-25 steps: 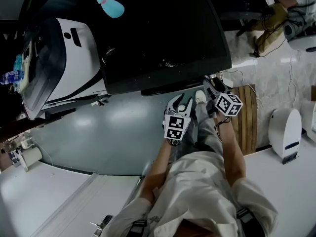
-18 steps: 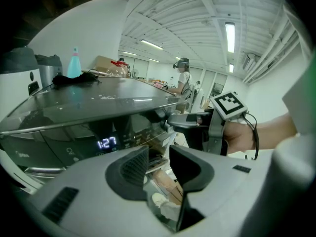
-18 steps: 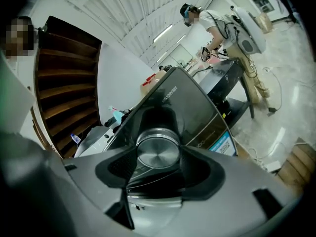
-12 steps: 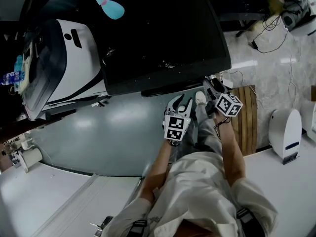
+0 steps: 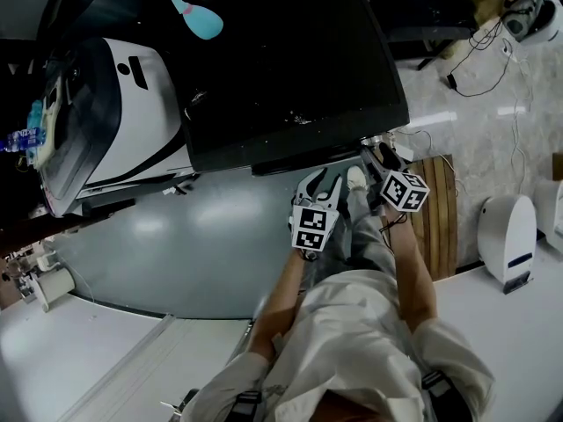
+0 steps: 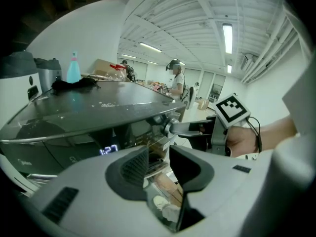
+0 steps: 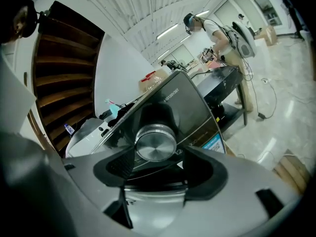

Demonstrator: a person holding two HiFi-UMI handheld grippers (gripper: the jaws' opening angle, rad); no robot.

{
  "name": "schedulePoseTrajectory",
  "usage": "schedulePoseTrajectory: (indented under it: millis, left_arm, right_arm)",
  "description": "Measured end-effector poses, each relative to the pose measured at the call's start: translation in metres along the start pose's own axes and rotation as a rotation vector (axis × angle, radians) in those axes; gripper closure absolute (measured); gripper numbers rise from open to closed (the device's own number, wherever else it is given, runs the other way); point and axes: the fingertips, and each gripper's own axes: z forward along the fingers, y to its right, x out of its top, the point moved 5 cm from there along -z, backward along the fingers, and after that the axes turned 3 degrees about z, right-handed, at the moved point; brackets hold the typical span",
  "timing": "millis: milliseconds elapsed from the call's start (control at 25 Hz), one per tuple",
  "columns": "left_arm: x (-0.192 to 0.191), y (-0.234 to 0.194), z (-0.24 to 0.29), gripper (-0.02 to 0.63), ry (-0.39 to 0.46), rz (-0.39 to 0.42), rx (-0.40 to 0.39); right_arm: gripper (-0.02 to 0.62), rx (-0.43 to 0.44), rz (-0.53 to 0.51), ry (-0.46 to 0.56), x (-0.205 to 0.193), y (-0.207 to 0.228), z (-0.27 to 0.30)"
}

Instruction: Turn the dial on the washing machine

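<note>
Dial (image 7: 155,142) at frame centre, between the right tool's (image 7: 158,158) jaws.
Those jaws have just been opening and stand clear of it; left tool (image 6: 158,154) slightly parted, empty.

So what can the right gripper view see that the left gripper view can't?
Only the right gripper view: the shiny round face of the dial, straight ahead in the gap between the right gripper's jaws, which have just been opening and are not squeezing it. Only the left gripper view: the glowing numbers and the right gripper's marker cube seen from outside. Both: the dark washing machine.
</note>
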Motion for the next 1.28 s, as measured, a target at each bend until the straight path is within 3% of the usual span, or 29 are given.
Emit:
schedulePoseTrajectory:
  millis: [320,680,1280]
  left_arm:
    - [0.013,-0.006,-0.01,0.468,0.041,0.013,0.001]
    - [0.033,-0.011,-0.029,0.468,0.107,0.042,0.005]
    - [0.043,-0.013,-0.075,0.468,0.184,0.083,0.006]
  right_arm:
    - [0.32,-0.047,-0.212,-0.008,0.005,-0.02,-0.027]
    - [0.33,-0.022,-0.483,0.009,0.018,-0.078,-0.056]
    - [0.364,-0.046,-0.597,0.054,0.011,-0.131,-0.1]
